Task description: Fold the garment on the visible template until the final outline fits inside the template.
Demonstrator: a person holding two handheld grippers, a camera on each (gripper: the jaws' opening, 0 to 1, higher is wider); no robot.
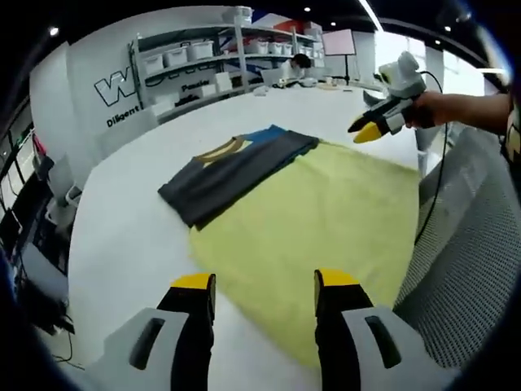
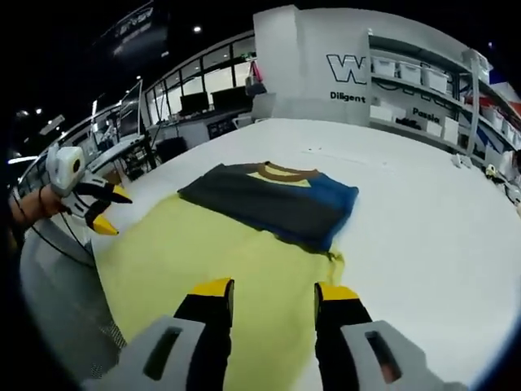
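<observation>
On the white back wall (image 2: 326, 65) a large black letter "W" heads a logo, with the word "Diligent" in smaller black print beneath it — the rest is cut off by grey metal shelving (image 1: 203, 61) stacked with white storage bins, where a sign reading something like "Puzzle" is too small to be sure of. The surface is a broad white table (image 1: 130, 220) in an open workshop with ceiling strip lights; the right gripper view takes in glass-walled offices with dark monitors toward 11 o'clock, while the left gripper view takes in a seated person at a far desk near 12 o'clock. The folded dark-grey garment with blue panel and tan collar (image 2: 273, 199) lies on the far edge of the pale yellow fabric template (image 2: 203, 261), partly overhanging it onto bare table. The left gripper (image 1: 264, 295) hovers above the template's near edge, yellow-tipped black jaws parted and holding nothing. The right gripper (image 2: 273, 303) hangs likewise over the template, jaws spread and bare. In each view the other gripper appears held aloft in a hand, well apart from the garment.
</observation>
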